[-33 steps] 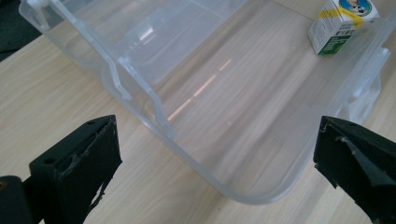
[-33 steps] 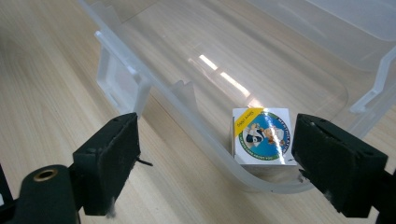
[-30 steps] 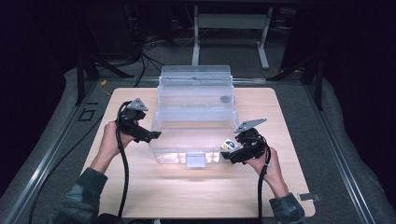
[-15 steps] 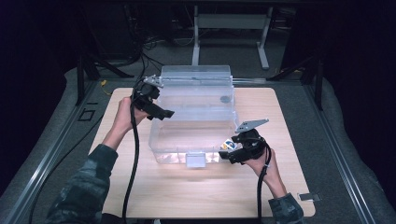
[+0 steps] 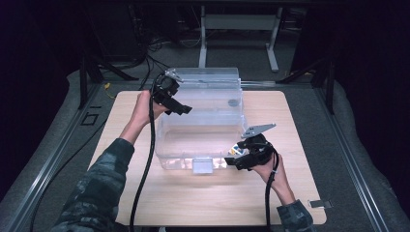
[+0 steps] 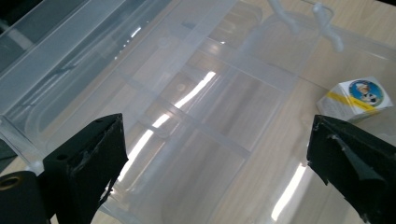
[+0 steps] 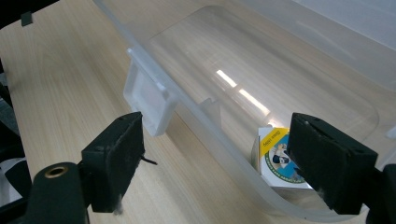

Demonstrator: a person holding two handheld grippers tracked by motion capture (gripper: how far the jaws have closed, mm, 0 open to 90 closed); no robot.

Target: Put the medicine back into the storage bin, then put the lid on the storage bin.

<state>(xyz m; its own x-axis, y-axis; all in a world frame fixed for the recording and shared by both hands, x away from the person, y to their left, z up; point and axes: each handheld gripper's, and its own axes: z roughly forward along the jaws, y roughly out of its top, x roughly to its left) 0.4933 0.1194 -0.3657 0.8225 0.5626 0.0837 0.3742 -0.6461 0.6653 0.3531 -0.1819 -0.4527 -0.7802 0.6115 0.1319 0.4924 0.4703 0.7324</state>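
1. Sitting on a light wooden table (image 5: pixel 145 193) is a clear plastic storage bin (image 5: pixel 203 140), its lid (image 5: pixel 205 89) tipped up at the far side.
2. The left gripper (image 5: pixel 180 109) hovers over the bin's far-left corner; in the left gripper view its jaws stand wide apart, with nothing between them, looking down through the clear plastic.
3. The right gripper (image 5: pixel 236 159) sits just beside the bin's near-right corner; in the right gripper view its jaws are spread wide and hold nothing, straddling the bin's near rim.
4. A small white box with a yellow stripe and a round picture label (image 7: pixel 275 161) lies inside the bin in its near-right corner, touching the wall.
5. A white latch (image 5: pixel 202 166) sits at the middle of the bin's near wall.
6. Camouflage sleeves (image 5: pixel 96 193) cover the person's forearms.
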